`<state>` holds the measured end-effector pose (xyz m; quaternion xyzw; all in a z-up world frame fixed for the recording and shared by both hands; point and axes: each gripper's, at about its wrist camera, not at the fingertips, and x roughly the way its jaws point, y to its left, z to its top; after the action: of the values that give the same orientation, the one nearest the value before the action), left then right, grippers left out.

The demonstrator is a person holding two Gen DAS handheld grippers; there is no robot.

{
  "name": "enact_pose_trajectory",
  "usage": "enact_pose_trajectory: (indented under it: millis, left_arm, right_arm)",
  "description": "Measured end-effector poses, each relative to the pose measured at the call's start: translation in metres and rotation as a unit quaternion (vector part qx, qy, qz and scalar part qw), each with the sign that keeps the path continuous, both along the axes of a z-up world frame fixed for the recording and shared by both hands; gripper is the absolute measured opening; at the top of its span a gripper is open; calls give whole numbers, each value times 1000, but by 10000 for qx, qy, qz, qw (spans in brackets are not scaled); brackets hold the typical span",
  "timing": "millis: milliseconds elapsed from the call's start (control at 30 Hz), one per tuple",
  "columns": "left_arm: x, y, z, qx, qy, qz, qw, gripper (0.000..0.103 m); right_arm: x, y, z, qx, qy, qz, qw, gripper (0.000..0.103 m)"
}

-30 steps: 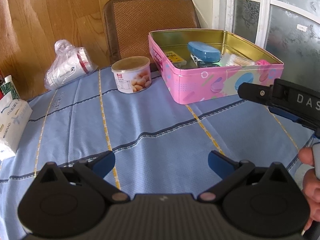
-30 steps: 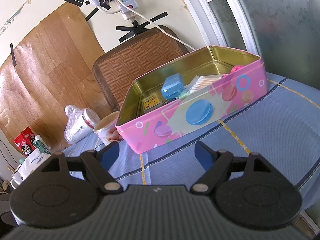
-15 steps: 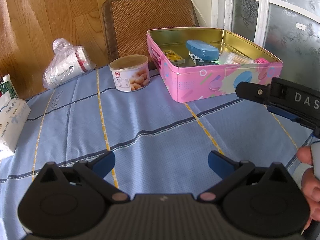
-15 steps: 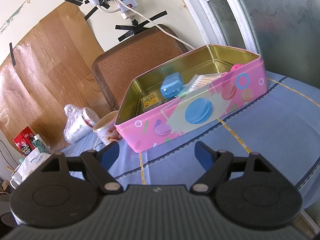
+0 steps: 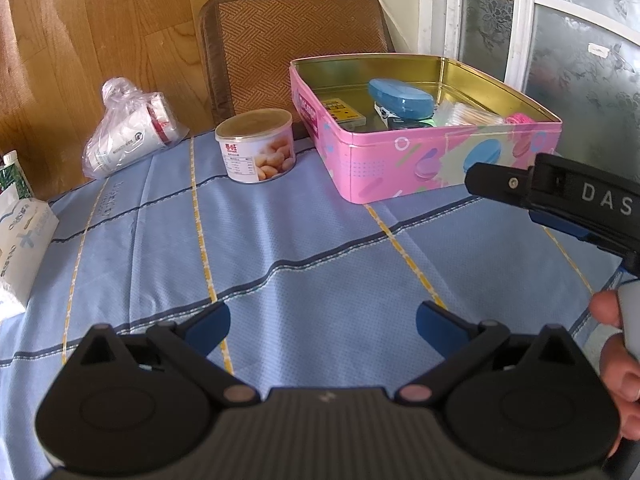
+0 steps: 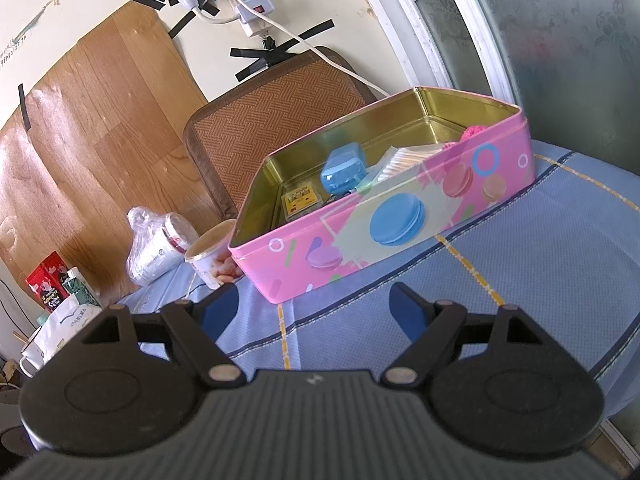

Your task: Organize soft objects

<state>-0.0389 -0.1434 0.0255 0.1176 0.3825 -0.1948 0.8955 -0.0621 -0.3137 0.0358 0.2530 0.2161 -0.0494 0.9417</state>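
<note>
An open pink tin (image 5: 440, 168) stands at the back right of the blue tablecloth (image 5: 304, 232). Inside lie a blue case (image 5: 400, 94), a yellow card pack (image 5: 344, 110), a clear packet of swabs (image 5: 468, 114) and a pink fluffy thing (image 5: 520, 119) in the right corner. My left gripper (image 5: 322, 324) hovers open and empty over bare cloth, well short of the tin. My right gripper (image 6: 314, 308) is open and empty too, close in front of the tin (image 6: 400, 224), where the fluffy thing (image 6: 474, 132) peeks over the wall.
A snack tub (image 5: 256, 144) stands left of the tin, with a plastic bag of paper cups (image 5: 128, 132) further left. A tissue pack (image 5: 20, 248) lies at the left edge. A woven chair back (image 5: 296, 40) rises behind the table. A hand (image 5: 616, 360) shows at the right.
</note>
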Motion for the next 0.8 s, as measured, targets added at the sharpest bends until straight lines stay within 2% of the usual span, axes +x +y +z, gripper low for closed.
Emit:
enact_pose_trajectory:
  millis: [800]
  left_arm:
    - [0, 1, 1, 3, -6, -21, 10000, 103]
  right_arm:
    - [-1, 1, -1, 1, 10, -17, 10000, 85]
